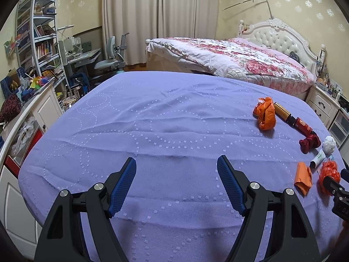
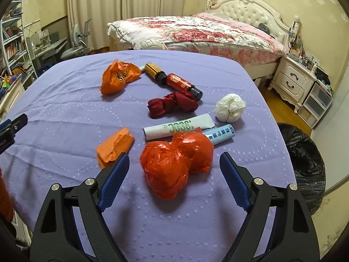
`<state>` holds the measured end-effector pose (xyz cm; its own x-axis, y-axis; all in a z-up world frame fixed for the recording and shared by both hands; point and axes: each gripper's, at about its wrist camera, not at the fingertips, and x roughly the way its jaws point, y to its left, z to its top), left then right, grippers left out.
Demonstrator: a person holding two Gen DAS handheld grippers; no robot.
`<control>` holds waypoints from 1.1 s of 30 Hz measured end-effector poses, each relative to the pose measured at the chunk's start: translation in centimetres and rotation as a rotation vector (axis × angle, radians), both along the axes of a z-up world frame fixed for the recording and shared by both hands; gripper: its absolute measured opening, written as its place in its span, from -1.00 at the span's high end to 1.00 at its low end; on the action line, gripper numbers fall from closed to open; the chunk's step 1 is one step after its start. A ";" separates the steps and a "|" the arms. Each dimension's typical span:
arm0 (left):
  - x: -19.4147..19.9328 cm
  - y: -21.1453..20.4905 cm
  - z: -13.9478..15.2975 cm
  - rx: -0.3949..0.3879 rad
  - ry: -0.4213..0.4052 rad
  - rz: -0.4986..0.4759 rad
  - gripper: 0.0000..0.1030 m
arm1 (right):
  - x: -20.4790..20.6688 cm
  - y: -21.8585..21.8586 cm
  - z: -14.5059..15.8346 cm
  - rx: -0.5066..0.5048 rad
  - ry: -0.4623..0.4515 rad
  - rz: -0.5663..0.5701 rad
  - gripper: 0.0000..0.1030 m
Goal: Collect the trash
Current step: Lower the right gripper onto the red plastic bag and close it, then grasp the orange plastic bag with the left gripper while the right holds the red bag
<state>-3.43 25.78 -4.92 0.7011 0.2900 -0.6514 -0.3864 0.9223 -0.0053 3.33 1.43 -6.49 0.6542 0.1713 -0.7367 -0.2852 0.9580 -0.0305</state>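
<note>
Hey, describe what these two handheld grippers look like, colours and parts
Both match. The left gripper and right gripper have glossy black plastic frames with triangular cut-outs, silver round bolt heads at the pivots, and two fingers faced with blue dimpled rubber pads. No cables, sleeves or hands show.

1. The left gripper [image 1: 176, 166] is hovering over the purple-covered table [image 1: 152, 120], fingers [image 1: 123, 183] spread wide with nothing between them.
2. All the trash is sitting off to the right: a crumpled orange bag [image 1: 264, 113], a yellow bottle [image 1: 282, 111], a red bottle [image 1: 303, 125], a dark red wad [image 1: 309, 144] and a white wad [image 1: 329, 144].
3. The right gripper [image 1: 336, 188] is poking in at the right edge, touching a red bag [image 1: 329, 171].
</note>
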 end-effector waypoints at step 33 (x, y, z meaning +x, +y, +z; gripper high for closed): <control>2.2 -4.8 0.5 0.004 0.005 -0.110 -0.44 | -0.1 -3.0 2.0 0.035 -0.049 -0.005 0.30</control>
